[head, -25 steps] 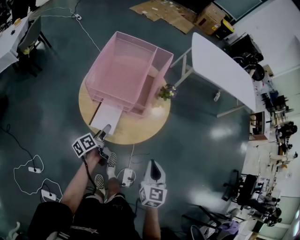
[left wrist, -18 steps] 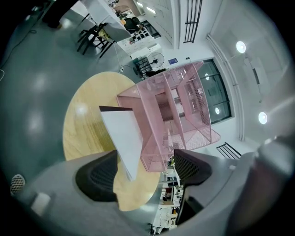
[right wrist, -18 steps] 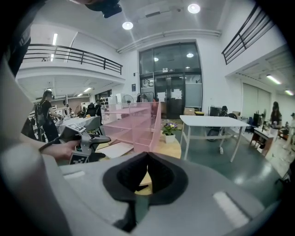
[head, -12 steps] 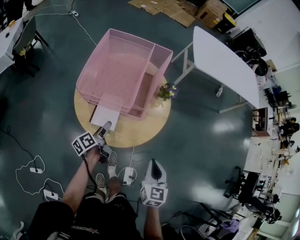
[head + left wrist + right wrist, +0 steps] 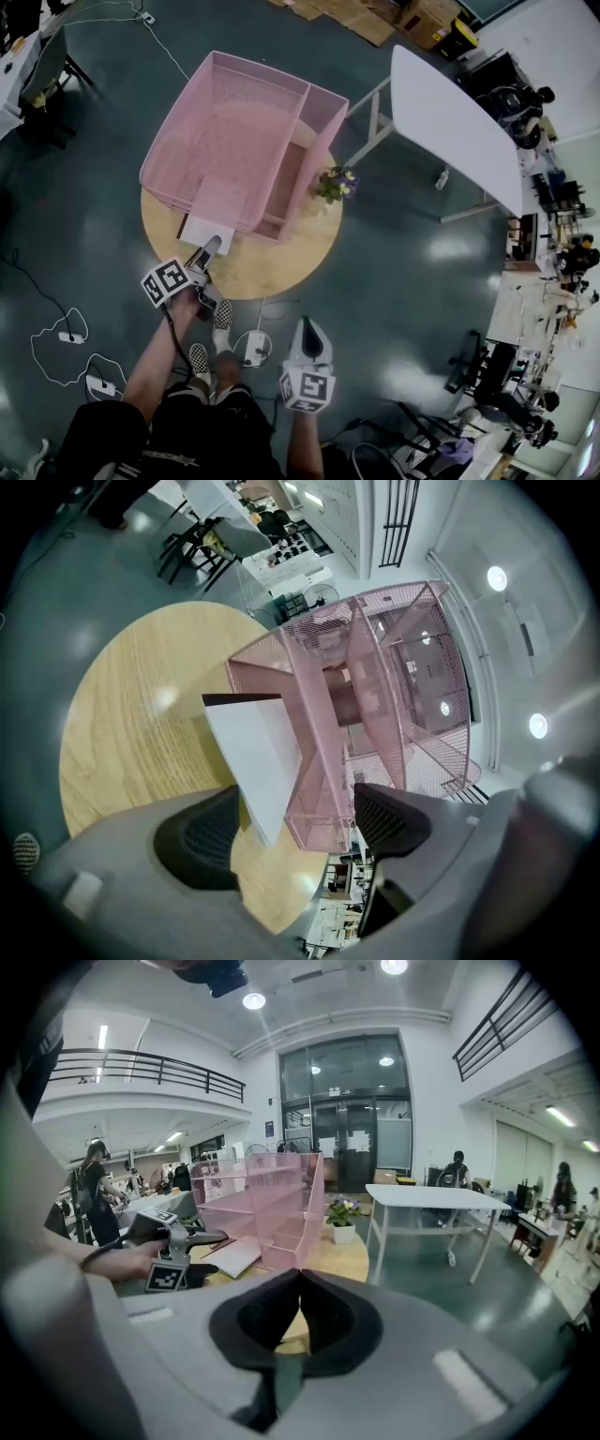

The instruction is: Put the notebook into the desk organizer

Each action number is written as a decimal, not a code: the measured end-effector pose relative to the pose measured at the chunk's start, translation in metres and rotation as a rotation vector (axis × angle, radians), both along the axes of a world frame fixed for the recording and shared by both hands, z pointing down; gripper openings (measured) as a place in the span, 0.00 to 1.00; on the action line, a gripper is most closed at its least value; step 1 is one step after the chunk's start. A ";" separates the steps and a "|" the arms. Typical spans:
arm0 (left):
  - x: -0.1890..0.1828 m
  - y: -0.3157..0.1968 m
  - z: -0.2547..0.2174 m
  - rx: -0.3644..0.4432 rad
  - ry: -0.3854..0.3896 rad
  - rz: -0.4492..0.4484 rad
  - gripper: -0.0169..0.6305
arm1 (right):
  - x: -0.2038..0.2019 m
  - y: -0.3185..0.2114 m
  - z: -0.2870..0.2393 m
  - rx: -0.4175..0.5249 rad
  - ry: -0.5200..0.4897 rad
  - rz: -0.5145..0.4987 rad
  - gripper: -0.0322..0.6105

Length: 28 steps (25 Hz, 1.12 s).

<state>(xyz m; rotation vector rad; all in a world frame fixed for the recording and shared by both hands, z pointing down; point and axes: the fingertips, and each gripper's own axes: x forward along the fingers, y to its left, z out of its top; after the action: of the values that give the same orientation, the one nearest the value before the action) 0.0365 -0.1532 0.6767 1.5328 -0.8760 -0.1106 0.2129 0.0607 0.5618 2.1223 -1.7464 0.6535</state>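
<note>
A pink mesh desk organizer (image 5: 246, 141) stands on a round wooden table (image 5: 281, 258). The white notebook (image 5: 208, 230) lies flat with its far part inside the organizer's lowest slot and its near end sticking out over the table. My left gripper (image 5: 206, 251) is at that near end. In the left gripper view its jaws stand wide apart, and the notebook (image 5: 255, 754) reaches between them, close to the left pad (image 5: 202, 841). My right gripper (image 5: 307, 330) hangs over the floor short of the table; it (image 5: 300, 1288) is shut on nothing.
A small flower pot (image 5: 335, 183) sits on the table's right edge beside the organizer. A white folding table (image 5: 450, 122) stands to the right. Cables and power strips (image 5: 66, 337) lie on the floor at left, cardboard (image 5: 375, 19) at the far side.
The notebook has slid further into the organizer's lowest slot, so less of it sticks out. My left gripper moved forward with it. The right gripper stayed put.
</note>
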 end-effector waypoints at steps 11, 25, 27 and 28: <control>0.007 -0.011 0.027 -0.101 -0.005 -0.032 0.62 | 0.011 -0.010 0.011 -0.016 -0.011 0.013 0.06; 0.005 -0.004 0.028 -0.134 -0.051 -0.013 0.64 | 0.007 -0.014 0.010 -0.005 -0.016 0.010 0.06; 0.003 0.000 0.023 -0.111 -0.066 0.007 0.63 | 0.005 -0.015 0.007 0.002 -0.013 0.003 0.06; 0.001 0.004 0.018 -0.093 -0.075 0.020 0.63 | 0.004 -0.015 0.005 0.006 -0.012 -0.001 0.06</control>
<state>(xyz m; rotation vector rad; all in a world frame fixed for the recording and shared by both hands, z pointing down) 0.0377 -0.1497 0.6949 1.4664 -0.9121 0.0020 0.2169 0.0457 0.5665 2.1258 -1.7577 0.6623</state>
